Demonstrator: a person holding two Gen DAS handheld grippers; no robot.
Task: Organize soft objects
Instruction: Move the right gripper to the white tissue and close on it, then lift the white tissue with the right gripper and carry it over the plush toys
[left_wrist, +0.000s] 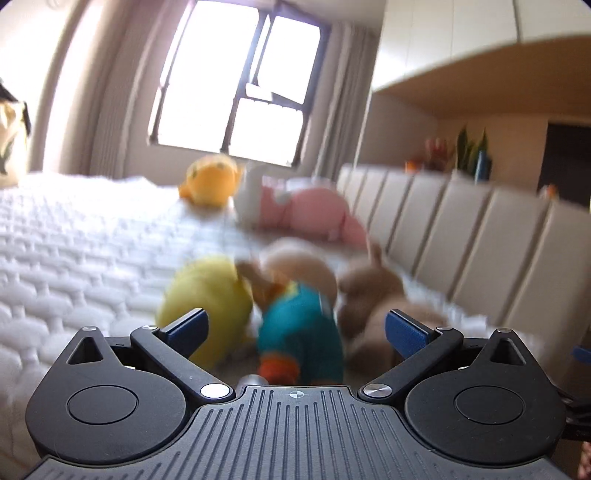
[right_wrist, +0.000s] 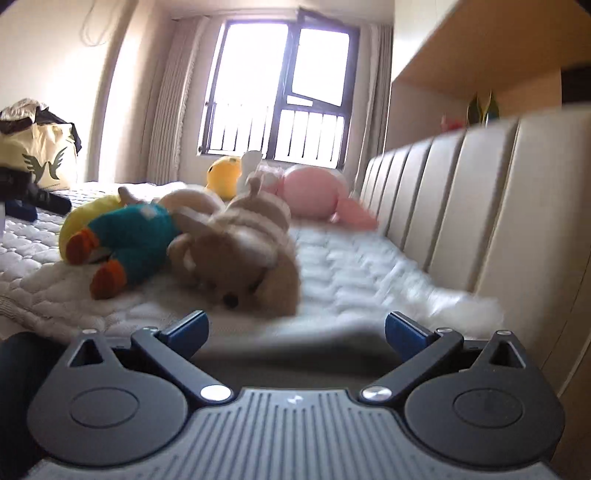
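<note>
White quilted mattress (right_wrist: 351, 258) under a bright window (right_wrist: 280, 88), padded beige headboard (right_wrist: 461, 192) along its right edge. Teal plush (right_wrist: 136, 236), yellow plush (right_wrist: 88, 214) and brown plush (right_wrist: 240, 254) heaped mid-mattress; orange plush (right_wrist: 223, 175) and pink plush (right_wrist: 314, 195) near the far edge by the headboard. Left gripper (left_wrist: 295, 328) spread wide, empty. Right gripper (right_wrist: 295, 328) likewise wide, empty. Toys blurred, shapes hard to make out.
</note>
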